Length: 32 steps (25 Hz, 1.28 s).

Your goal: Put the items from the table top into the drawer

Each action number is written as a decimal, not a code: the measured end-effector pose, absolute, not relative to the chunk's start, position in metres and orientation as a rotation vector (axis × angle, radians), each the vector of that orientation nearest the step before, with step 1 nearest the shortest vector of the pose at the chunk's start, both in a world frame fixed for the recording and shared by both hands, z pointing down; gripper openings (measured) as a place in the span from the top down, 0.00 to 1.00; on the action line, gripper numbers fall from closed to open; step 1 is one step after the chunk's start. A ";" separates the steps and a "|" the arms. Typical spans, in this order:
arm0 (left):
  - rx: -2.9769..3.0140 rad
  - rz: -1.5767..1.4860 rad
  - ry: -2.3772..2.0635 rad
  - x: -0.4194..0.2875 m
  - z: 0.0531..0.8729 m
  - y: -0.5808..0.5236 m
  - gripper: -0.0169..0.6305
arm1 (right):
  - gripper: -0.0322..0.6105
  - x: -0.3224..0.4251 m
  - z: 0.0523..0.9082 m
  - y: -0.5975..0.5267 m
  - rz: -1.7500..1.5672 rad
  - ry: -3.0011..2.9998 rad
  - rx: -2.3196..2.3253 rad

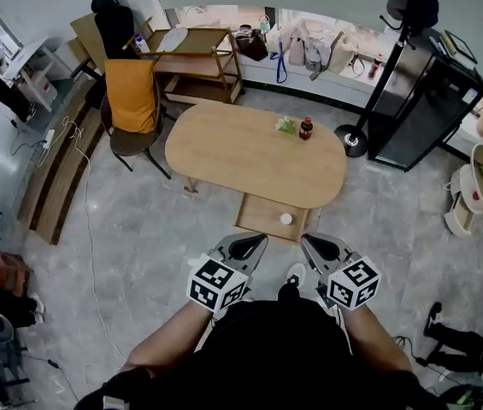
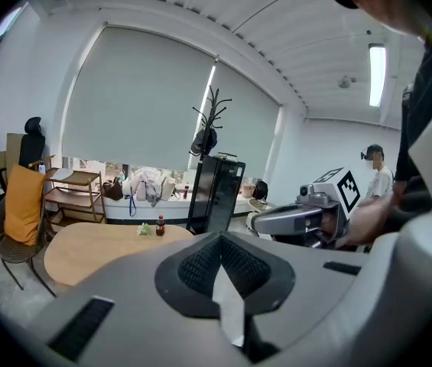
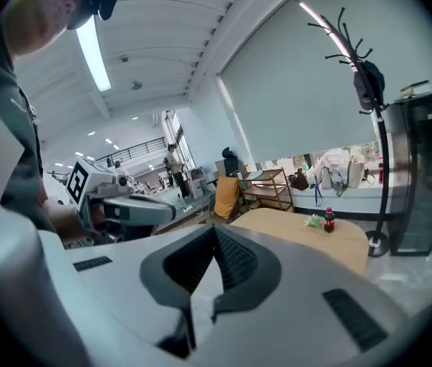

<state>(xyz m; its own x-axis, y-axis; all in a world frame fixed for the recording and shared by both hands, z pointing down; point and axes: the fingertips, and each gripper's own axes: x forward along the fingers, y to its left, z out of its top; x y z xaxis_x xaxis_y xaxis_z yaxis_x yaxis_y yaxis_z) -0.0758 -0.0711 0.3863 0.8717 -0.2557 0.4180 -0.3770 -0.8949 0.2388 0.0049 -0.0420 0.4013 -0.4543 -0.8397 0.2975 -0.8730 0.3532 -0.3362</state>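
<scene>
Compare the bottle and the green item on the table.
Colour: the bottle is dark with a red cap; the green item is pale green and white.
Pose: the bottle stands upright and taller; the green item sits low.
Shared: both are side by side on the table, not in the drawer.

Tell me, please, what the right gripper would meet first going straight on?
Probably the wooden table, at its near edge; nothing stands between. The right gripper points slightly downward, so the open drawer below is possible; depth is unclear.
</scene>
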 end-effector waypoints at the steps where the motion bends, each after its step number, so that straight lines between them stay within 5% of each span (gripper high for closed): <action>1: 2.733 0.546 -0.458 -0.086 0.387 -0.063 0.97 | 0.95 -0.006 0.399 -0.035 0.716 -2.533 1.611; 11: 2.722 0.575 -0.302 -0.128 0.404 -0.007 0.97 | 0.95 -0.059 0.390 0.044 0.728 -2.456 1.751; 32: 2.738 0.483 -0.449 -0.084 0.383 0.049 0.97 | 0.95 -0.009 0.384 0.098 0.655 -2.476 1.627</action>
